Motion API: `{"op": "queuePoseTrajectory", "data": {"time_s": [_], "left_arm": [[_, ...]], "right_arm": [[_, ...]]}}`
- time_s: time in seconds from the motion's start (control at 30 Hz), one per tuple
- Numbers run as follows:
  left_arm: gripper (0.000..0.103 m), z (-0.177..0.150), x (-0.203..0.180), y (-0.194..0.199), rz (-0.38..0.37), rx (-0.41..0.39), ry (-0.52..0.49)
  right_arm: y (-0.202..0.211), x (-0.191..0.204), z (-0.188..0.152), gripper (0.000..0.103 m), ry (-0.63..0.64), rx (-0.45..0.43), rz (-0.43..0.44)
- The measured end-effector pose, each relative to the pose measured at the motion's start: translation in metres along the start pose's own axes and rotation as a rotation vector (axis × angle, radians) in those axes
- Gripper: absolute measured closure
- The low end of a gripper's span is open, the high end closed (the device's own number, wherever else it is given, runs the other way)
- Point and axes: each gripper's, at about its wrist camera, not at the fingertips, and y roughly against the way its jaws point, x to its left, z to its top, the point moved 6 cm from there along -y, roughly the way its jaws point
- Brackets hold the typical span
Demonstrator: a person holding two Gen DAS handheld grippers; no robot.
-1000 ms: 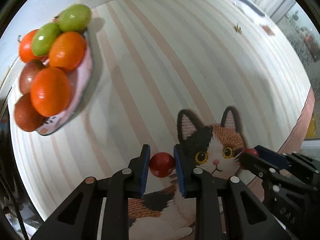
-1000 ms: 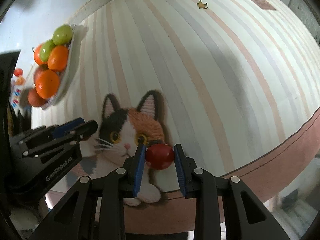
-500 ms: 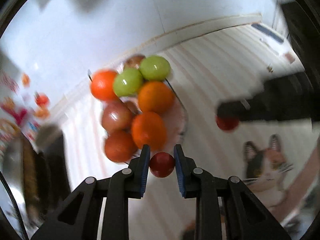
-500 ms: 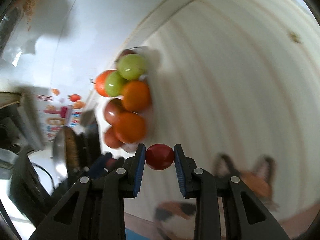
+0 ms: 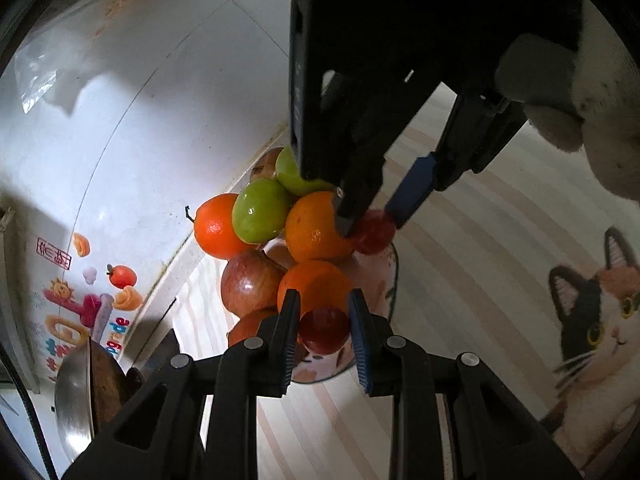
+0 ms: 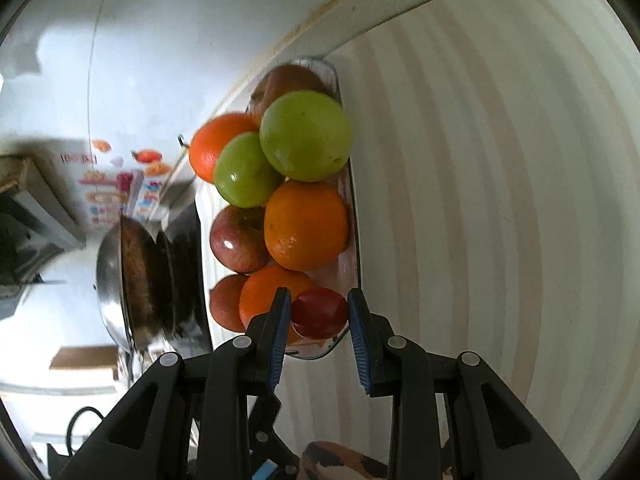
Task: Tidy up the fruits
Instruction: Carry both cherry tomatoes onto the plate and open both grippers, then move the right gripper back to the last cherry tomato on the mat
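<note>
A striped cloth with a calico cat print (image 5: 592, 320) covers the worktop (image 6: 480, 160), which runs up to a white tiled wall (image 5: 140, 100) with bright cartoon stickers (image 5: 80, 304), a steel pan (image 6: 120, 280) standing at its left end. The left tool (image 5: 324, 328) grips a small red fruit (image 5: 323, 330) just over the near rim of the plate (image 5: 394, 276) heaped with oranges and apples. The right tool (image 6: 316, 316) clamps another red fruit (image 6: 319, 313) against the pile at the plate's edge.

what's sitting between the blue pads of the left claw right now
A small red fruit, pinched between the left claw's blue pads, in the left wrist view. The fruit plate lies behind it.
</note>
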Motion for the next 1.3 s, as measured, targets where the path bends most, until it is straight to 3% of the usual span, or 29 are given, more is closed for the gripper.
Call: {"op": "queuePoseTrajectory", "data": {"time_s": [0.2,0.3,0.37,0.43,0.63,0.7,0.8,0.87,0.9,0.97,1.1,1.2,1.23,1.3], "left_arm": [[0.080,0.004,0.000,-0.005,0.007,-0.001,-0.011],[0.077,0.009,-0.001,-0.008,0.051,-0.015,-0.020],[0.068,0.012,-0.002,-0.009,0.075,-0.012,-0.024],[0.066,0.012,-0.003,-0.012,0.086,-0.002,-0.031],[0.064,0.008,0.006,-0.007,0.094,0.006,0.000],[0.062,0.006,0.012,0.006,0.094,-0.009,0.030],[0.047,-0.004,0.019,0.033,0.057,-0.037,0.102],[0.025,-0.015,0.022,0.051,0.030,-0.049,0.145],[0.022,-0.022,0.025,0.057,0.008,-0.042,0.179],[0.020,-0.039,0.034,0.063,-0.055,-0.006,0.274],[0.016,-0.080,0.053,0.044,-0.195,0.144,0.499],[0.016,-0.113,0.055,0.022,-0.284,0.298,0.641],[0.016,-0.125,0.055,0.017,-0.311,0.345,0.688],[0.016,-0.137,0.055,0.015,-0.322,0.385,0.716]], "right_arm": [[-0.012,-0.004,0.004,0.071,0.002,0.048,0.008],[-0.012,-0.004,0.009,0.070,0.010,0.046,0.017],[-0.013,-0.009,0.012,0.060,-0.016,0.060,0.024],[-0.011,-0.018,0.013,0.053,-0.044,0.059,0.027],[-0.004,-0.022,0.012,0.051,-0.055,0.046,0.047],[0.009,-0.019,0.010,0.042,-0.039,0.002,0.024],[0.032,-0.008,0.000,0.024,0.057,-0.077,-0.097],[0.046,0.006,-0.017,0.021,0.126,-0.118,-0.174],[0.050,0.011,-0.025,0.021,0.145,-0.133,-0.198],[0.059,0.020,-0.047,0.021,0.186,-0.169,-0.261],[0.059,0.025,-0.086,0.021,0.204,-0.183,-0.316],[0.040,0.029,-0.122,0.022,0.217,-0.140,-0.359],[0.033,0.026,-0.140,0.022,0.215,-0.086,-0.369],[0.026,0.016,-0.164,0.028,0.188,-0.010,-0.396]]}}
